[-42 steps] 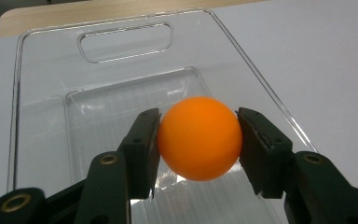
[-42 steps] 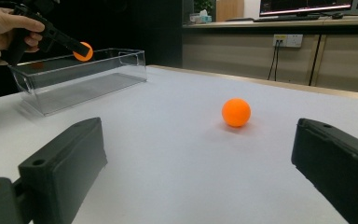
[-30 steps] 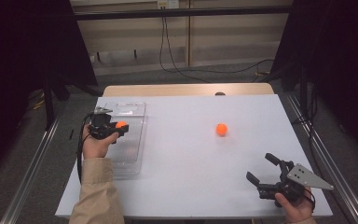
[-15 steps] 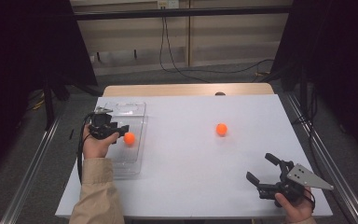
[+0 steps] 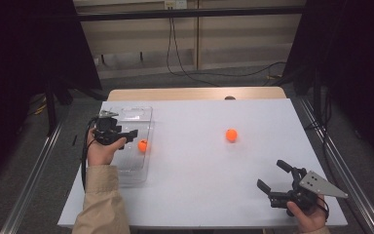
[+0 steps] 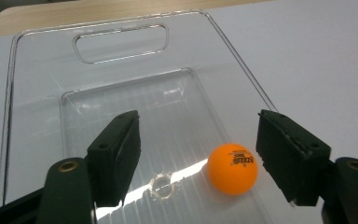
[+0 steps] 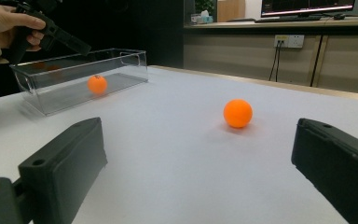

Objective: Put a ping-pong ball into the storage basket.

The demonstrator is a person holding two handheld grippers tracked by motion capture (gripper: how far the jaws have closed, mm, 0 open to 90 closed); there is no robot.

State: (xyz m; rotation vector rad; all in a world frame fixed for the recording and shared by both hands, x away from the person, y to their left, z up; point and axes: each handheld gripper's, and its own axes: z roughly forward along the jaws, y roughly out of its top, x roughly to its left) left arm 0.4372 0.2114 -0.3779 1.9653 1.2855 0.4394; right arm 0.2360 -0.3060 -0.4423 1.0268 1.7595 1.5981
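Note:
An orange ball point(image 5: 142, 145) point(image 6: 233, 168) lies on the floor of the clear plastic bin point(image 5: 135, 110) point(image 6: 121, 46) at the table's left. My left gripper point(image 5: 128, 134) point(image 6: 196, 125) hovers over the bin. Its jaws have just been opening and stand apart, with the ball below them and untouched. A second orange ball point(image 5: 231, 135) point(image 7: 237, 113) rests on the white table point(image 5: 199, 190) right of centre. My right gripper point(image 5: 271, 174) point(image 7: 199, 128) is open near the front right corner, pointing toward that ball from a distance. The right gripper view also has the bin point(image 7: 74, 70) with its ball point(image 7: 97, 85).
A wooden strip point(image 5: 195, 93) borders the table's far edge. Metal rails point(image 5: 29, 195) run along both sides of the table. Cables point(image 5: 185, 68) lie on the floor behind.
The ball that sat between the left jaws a second ago has dropped into the bin as the jaws spread. Neither hand has shifted.

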